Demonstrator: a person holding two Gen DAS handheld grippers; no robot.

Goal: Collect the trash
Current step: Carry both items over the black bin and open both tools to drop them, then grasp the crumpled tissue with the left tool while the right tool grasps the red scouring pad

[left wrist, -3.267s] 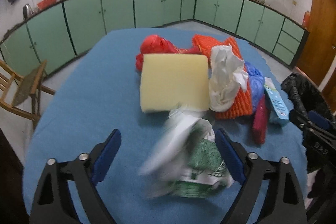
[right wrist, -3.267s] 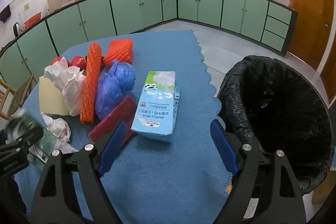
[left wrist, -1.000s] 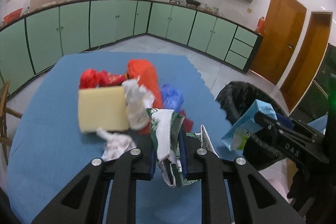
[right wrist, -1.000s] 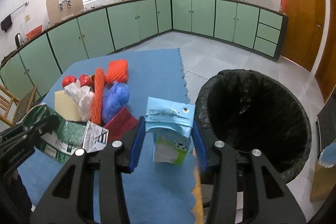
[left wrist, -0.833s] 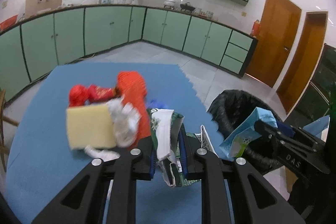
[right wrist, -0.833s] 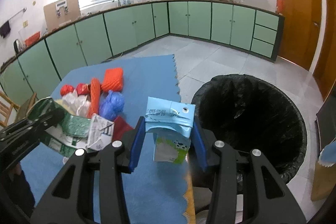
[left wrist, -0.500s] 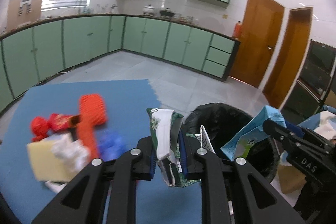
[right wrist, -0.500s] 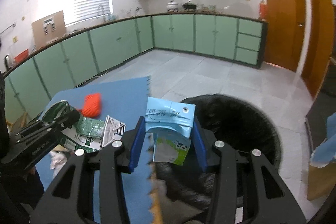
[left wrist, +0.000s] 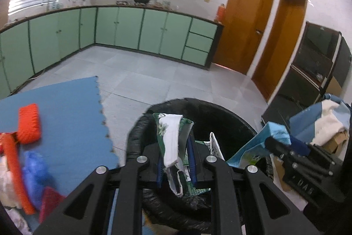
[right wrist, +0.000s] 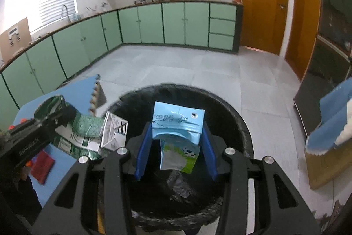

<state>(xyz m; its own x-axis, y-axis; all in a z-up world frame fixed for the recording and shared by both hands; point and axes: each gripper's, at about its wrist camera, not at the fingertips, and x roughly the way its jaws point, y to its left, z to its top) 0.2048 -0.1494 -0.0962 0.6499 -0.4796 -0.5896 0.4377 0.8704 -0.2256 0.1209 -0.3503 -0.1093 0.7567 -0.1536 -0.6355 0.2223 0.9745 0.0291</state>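
My left gripper point(left wrist: 176, 160) is shut on a flattened green and white carton point(left wrist: 171, 138), held over the near rim of the black-lined trash bin point(left wrist: 220, 111). The right wrist view shows that same carton point(right wrist: 88, 131) at the left, beside the bin. My right gripper point(right wrist: 176, 147) is shut on a light blue milk carton point(right wrist: 178, 124) that hangs above the bin's dark opening point(right wrist: 182, 191). From the left wrist view the blue carton point(left wrist: 259, 142) appears at the right, over the bin's far side.
A blue-covered table point(left wrist: 61, 107) lies to the left with an orange foam net point(left wrist: 28, 123), a blue bag point(left wrist: 35, 171) and a red packet point(left wrist: 49, 199). Grey tiled floor point(right wrist: 198, 65), green cabinets and orange doors lie beyond. A cardboard box with blue cloth point(right wrist: 330, 124) stands right of the bin.
Both grippers have swung right, away from the table, carrying their cartons. The bin now sits directly under them and the trash pile has slid to the left edge.
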